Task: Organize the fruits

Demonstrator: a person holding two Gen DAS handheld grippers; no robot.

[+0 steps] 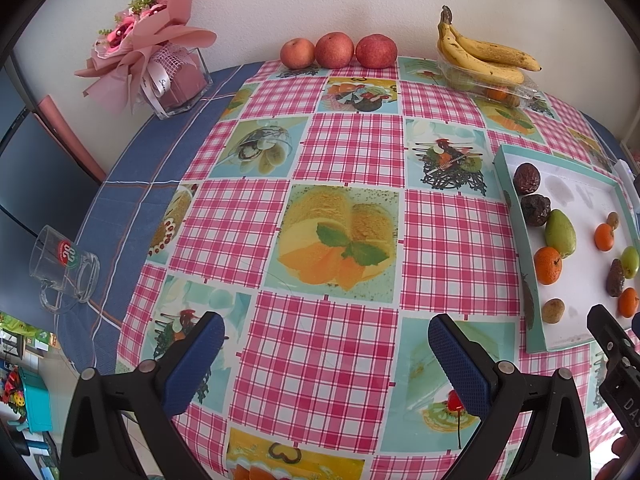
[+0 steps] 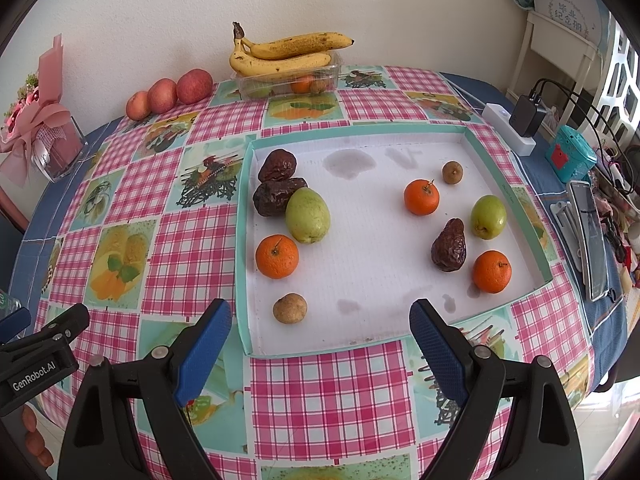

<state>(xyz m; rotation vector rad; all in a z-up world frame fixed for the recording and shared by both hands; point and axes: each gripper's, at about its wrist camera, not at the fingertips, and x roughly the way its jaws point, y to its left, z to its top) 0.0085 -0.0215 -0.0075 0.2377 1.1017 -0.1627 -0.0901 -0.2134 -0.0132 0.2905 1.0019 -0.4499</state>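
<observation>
Both grippers, left (image 1: 326, 356) and right (image 2: 320, 340), are held wide open and empty short of the tray (image 2: 360, 350), where oranges (image 2: 277, 256), green fruits (image 2: 307, 215) and dates (image 2: 449, 246) lie mixed, so sorting seems unfinished or paused.

The middle of the shallow white tray with a teal rim (image 2: 404, 130) lies bare, an open lane between two wrinkled dark fruits (image 2: 278, 188), a green pear-shaped fruit (image 2: 307, 216) and an orange mandarin (image 2: 277, 257) on its left and the scattered fruit on its right. A small brown round fruit (image 2: 290, 309) sits near the front rim. Left of the tray, the checked tablecloth on the table (image 1: 352, 152) is free up to three red apples (image 1: 336, 51) along the wall.
</observation>
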